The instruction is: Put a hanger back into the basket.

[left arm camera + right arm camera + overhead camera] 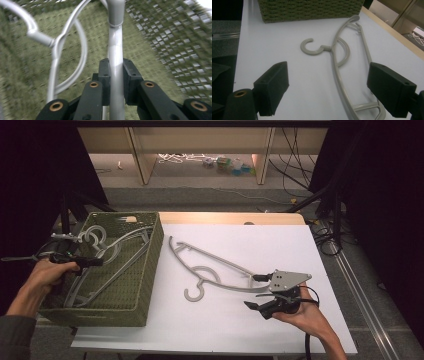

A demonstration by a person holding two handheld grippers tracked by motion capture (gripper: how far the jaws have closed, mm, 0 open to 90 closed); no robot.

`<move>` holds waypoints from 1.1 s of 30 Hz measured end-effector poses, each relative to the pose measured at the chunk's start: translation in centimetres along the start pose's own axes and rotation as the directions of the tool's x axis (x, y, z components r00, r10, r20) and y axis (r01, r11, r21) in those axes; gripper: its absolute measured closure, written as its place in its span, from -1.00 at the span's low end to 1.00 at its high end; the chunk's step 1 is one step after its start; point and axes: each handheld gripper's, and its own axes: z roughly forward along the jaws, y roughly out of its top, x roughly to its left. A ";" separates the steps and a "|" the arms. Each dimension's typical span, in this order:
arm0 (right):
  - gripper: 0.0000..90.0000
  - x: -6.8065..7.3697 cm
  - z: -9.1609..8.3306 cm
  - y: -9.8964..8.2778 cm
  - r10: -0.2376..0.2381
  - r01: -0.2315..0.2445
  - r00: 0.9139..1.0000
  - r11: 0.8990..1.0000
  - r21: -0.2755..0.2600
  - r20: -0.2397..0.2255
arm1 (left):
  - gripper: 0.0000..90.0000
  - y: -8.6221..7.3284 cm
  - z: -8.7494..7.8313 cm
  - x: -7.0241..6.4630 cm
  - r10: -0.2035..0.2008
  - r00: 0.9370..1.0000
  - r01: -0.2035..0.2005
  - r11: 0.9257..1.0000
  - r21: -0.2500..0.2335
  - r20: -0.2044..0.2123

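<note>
A woven green basket (150, 270) stands on the left end of the table with grey plastic hangers (117, 251) lying in it. My left gripper (96, 262) reaches into it from the left and is shut on the bar of one grey hanger (115, 50); both pads press on the bar. Beside it lies a second hanger (56, 47). Another grey hanger (215, 265) lies flat on the white tabletop, its hook (310, 50) pointing toward the basket (312, 10). My right gripper (255, 291) stands open at that hanger's (337, 67) near end, its jaws on either side of it without touching.
The white tabletop (225, 325) stretches right of the basket to the front edge. A wooden strip (225, 217) runs along the table's far side. Beyond it are shelf legs and loose cables (295, 165) on the floor. Dark curtains flank both sides.
</note>
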 end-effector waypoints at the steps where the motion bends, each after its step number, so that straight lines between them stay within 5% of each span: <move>1: -0.59 0.0 0.0 0.0 0.000 0.000 1.000 1.000 0.000 0.001 | 0.75 -0.2 0.1 0.3 -0.007 1.000 0.007 1.000 0.000 -0.013; 10: -0.59 0.0 0.0 -0.1 0.005 -0.005 1.000 1.000 -0.002 0.003 | 0.67 -1.1 0.2 1.4 -0.085 0.995 0.083 0.995 -0.047 -0.048; 15: -0.59 0.0 0.0 -0.1 0.004 -0.004 1.000 1.000 -0.001 0.003 | 0.35 -0.8 -1.1 1.6 -0.087 0.991 0.079 0.994 -0.072 -0.105; 18: -0.59 0.0 0.0 -0.1 0.003 -0.003 1.000 1.000 0.002 0.000 | 0.15 -0.6 -2.0 1.1 -0.157 0.980 0.134 0.975 -0.175 -0.123; 20: -0.59 0.0 0.0 -0.1 0.003 -0.003 1.000 1.000 -0.003 0.002 | 0.09 -0.5 -2.7 0.6 -0.148 0.979 0.119 0.973 -0.198 -0.141; 26: -0.59 0.0 0.1 -0.1 0.002 -0.002 1.000 1.000 -0.005 0.008 | -0.13 -0.6 -5.3 -2.8 -0.145 0.989 0.123 0.933 -0.338 -0.040; 33: -0.59 0.1 0.3 -0.1 -0.001 0.001 1.000 1.000 -0.006 0.006 | -0.28 -1.6 -6.5 -6.1 -0.098 0.994 0.107 0.914 -0.391 0.043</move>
